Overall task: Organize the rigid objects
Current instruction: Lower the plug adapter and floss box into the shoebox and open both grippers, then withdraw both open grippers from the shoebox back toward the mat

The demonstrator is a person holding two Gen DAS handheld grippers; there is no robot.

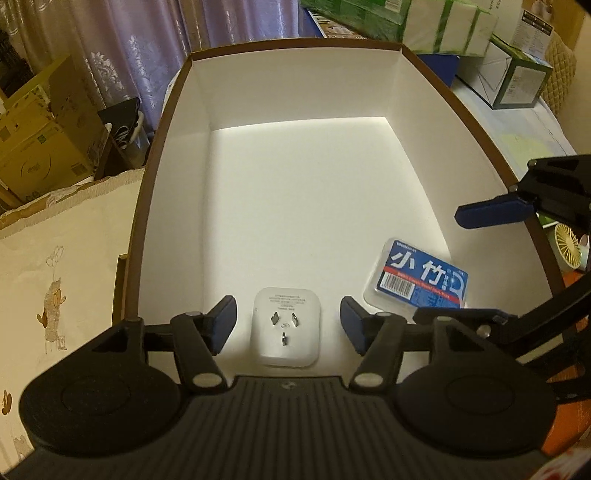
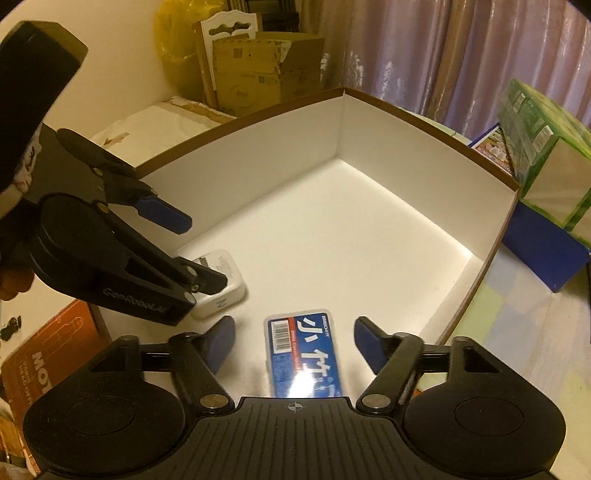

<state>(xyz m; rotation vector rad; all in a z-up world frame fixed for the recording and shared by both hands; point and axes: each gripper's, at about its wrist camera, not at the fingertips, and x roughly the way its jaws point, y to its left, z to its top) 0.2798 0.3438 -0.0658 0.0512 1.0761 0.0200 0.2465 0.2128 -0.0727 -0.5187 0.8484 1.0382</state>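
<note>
A white plug adapter lies flat on the floor of a large white box with a brown rim. My left gripper is open, its blue pads on either side of the adapter, not touching. A clear case with a blue label lies to its right in the box. In the right wrist view my right gripper is open above that case. The adapter shows there partly behind the left gripper. The right gripper's blue pad reaches in from the right.
The box sits on a table with a cream cloth. Cardboard boxes stand at left, green and white cartons behind, a blue box at right, an orange box near the front corner.
</note>
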